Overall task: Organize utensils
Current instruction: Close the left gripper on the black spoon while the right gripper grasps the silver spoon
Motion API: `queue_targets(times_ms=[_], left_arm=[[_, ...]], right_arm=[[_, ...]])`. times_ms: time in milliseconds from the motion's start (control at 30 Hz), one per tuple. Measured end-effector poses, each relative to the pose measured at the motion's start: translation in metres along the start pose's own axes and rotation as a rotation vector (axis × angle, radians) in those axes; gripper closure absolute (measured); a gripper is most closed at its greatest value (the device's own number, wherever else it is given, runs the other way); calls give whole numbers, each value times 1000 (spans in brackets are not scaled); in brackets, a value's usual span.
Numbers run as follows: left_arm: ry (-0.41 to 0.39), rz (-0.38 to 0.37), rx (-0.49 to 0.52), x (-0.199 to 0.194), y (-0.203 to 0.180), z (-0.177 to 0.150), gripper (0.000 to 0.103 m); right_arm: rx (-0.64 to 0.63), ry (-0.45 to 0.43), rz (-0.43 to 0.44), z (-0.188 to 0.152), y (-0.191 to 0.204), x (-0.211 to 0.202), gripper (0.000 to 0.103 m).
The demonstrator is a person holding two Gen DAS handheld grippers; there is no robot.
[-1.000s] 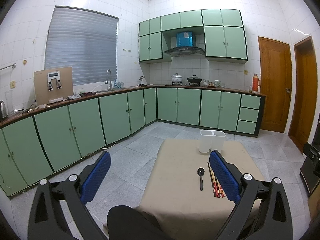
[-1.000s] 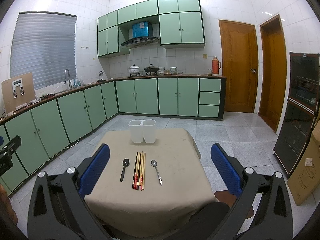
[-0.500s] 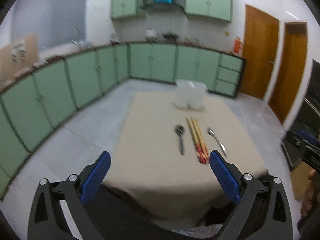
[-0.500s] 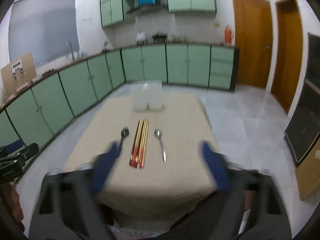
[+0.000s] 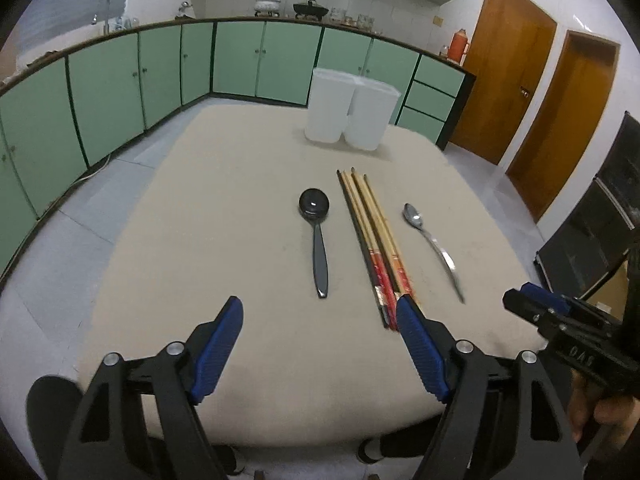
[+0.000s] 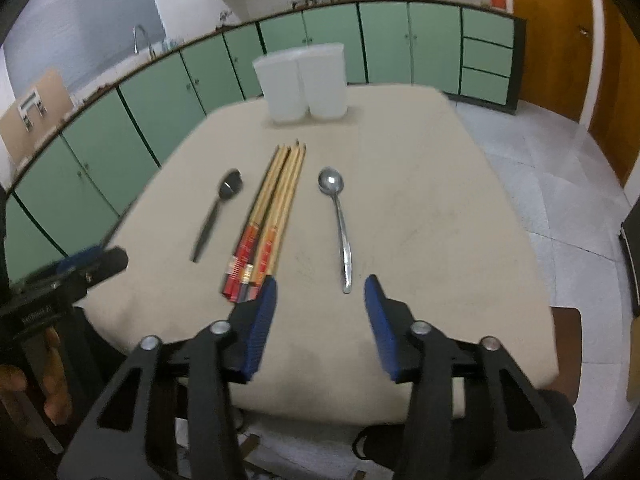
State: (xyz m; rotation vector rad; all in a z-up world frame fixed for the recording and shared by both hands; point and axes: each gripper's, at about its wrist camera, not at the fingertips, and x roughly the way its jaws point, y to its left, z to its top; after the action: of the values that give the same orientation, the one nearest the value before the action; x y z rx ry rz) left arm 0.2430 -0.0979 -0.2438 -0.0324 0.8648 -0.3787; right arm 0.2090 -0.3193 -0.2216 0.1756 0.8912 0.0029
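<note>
On the beige table [image 5: 224, 216] lie a black spoon [image 5: 317, 236], a bundle of chopsticks [image 5: 372, 240] and a metal spoon [image 5: 434, 246], side by side. A white two-compartment holder [image 5: 348, 110] stands at the far side. My left gripper [image 5: 320, 312] is open and empty, just short of the black spoon's handle. My right gripper [image 6: 320, 288] is open and empty, its jaws standing either side of the metal spoon's [image 6: 340, 220] handle end. The chopsticks [image 6: 268, 224], black spoon [image 6: 218, 210] and holder [image 6: 302, 82] also show in the right wrist view.
Green kitchen cabinets [image 5: 120, 80] run along the left and back walls. Wooden doors [image 5: 508, 92] are at the right. A black appliance [image 5: 600, 216] stands by the right wall. A dark chair [image 6: 564, 320] sits by the table's near right corner.
Both grippers came down and forward from a high view of the kitchen to just above the table's near edge. The right gripper's jaws have narrowed. The utensils have not moved.
</note>
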Motion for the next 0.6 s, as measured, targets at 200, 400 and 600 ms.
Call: queue_targets(times_ms=[200,400,600], left_arm=[[94,26,39,65,-7,4,50],[97,67,60,86,-9,2,59],[56,74,98,86,-15,0,90]], right_arm=[[-16,48,-12,-2,-13,44,75],[-18,51,-6,-2,-24,62,77],[-52,34,-21,0,-22,62,87]])
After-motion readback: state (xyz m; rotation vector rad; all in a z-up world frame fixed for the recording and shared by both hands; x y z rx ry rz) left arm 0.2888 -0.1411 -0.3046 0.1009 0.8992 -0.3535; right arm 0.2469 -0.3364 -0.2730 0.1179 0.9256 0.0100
